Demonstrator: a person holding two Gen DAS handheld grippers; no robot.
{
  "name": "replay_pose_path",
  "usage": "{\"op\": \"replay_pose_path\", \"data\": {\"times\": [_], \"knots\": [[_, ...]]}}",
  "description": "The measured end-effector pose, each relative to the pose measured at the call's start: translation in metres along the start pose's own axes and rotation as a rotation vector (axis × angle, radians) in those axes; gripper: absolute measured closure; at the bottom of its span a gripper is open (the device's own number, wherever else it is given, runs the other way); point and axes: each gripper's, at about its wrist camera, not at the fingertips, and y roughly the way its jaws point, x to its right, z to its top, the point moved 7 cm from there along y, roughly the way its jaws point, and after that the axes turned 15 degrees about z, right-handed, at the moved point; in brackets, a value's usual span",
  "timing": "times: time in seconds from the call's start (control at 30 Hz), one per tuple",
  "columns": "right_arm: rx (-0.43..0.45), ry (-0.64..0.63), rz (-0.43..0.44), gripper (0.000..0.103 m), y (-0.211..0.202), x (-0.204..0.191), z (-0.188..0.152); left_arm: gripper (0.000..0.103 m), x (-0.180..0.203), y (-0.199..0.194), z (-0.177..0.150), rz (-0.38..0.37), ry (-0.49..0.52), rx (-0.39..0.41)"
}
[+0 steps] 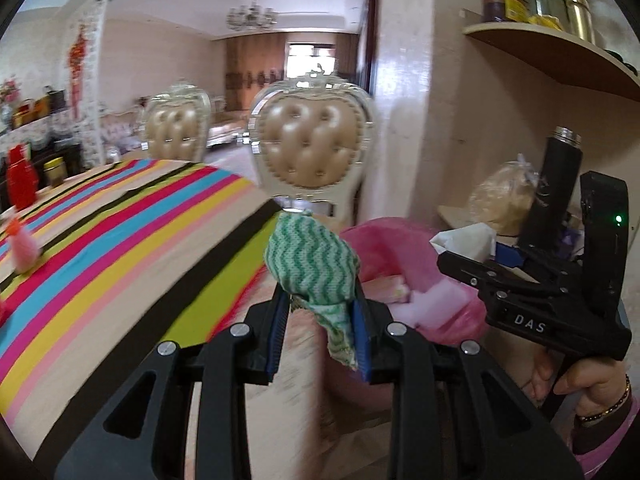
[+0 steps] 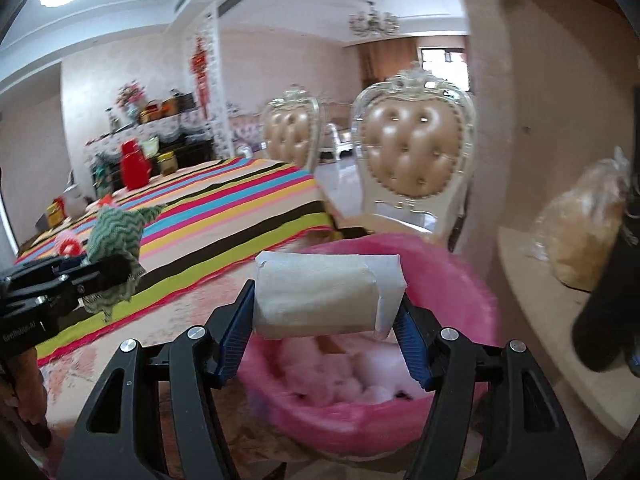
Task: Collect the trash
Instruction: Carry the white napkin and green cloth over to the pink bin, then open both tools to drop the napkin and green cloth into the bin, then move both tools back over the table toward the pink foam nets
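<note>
My left gripper [image 1: 320, 312] is shut on a crumpled green-and-white zigzag cloth [image 1: 314, 260], held up off the striped table's corner. It shows again at the left of the right wrist view, where the left gripper [image 2: 116, 270] still pinches the cloth [image 2: 114, 236]. My right gripper [image 2: 326, 320] is shut on a white paper roll [image 2: 326, 294], held crosswise between its blue pads just above a pink-lined trash bin [image 2: 452, 360]. That bin [image 1: 384, 248] lies beyond the cloth in the left wrist view, with my right gripper [image 1: 460, 266] and the white paper [image 1: 466, 240] to the right.
A table with a striped cloth [image 1: 120, 240] stretches left, bearing a red jug [image 2: 134, 170], a jar and a small pink bottle [image 1: 24, 250]. Two tufted chairs [image 2: 416, 158] stand beyond it. A ledge at right holds a bagged loaf [image 2: 584, 232] and a black flask [image 1: 558, 188]; a shelf [image 1: 560, 56] hangs above.
</note>
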Motion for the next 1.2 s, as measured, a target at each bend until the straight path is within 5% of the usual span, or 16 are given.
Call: {"op": "replay_pose_path", "data": {"times": [0.27, 0.53, 0.6, 0.63, 0.67, 0.77, 0.87, 1.2], "knots": [[0.001, 0.049, -0.059, 0.040, -0.003, 0.049, 0.006, 0.074, 0.052, 0.052, 0.012, -0.098, 0.002, -0.046], [-0.013, 0.075, -0.102, 0.039, 0.018, 0.071, 0.014, 0.068, 0.066, 0.090, 0.012, -0.116, -0.017, -0.084], [-0.010, 0.073, -0.109, 0.038, 0.021, 0.073, 0.016, 0.057, 0.074, 0.100, 0.012, -0.156, -0.016, -0.095], [-0.011, 0.077, -0.110, 0.037, 0.023, 0.075, 0.017, 0.043, 0.076, 0.104, 0.012, -0.149, -0.008, -0.100], [-0.009, 0.087, -0.112, 0.035, 0.025, 0.077, 0.019, 0.031, 0.074, 0.104, 0.011, -0.125, -0.006, -0.100], [-0.010, 0.099, -0.097, 0.033, 0.031, 0.075, 0.023, 0.025, 0.049, 0.092, 0.013, -0.056, -0.053, -0.054], [-0.003, 0.082, -0.089, 0.022, 0.036, 0.067, 0.028, 0.015, 0.019, 0.076, 0.017, 0.033, -0.084, -0.012], [0.004, 0.036, -0.056, 0.018, 0.045, 0.027, 0.043, 0.005, -0.109, 0.013, 0.020, 0.329, -0.085, 0.052]]}}
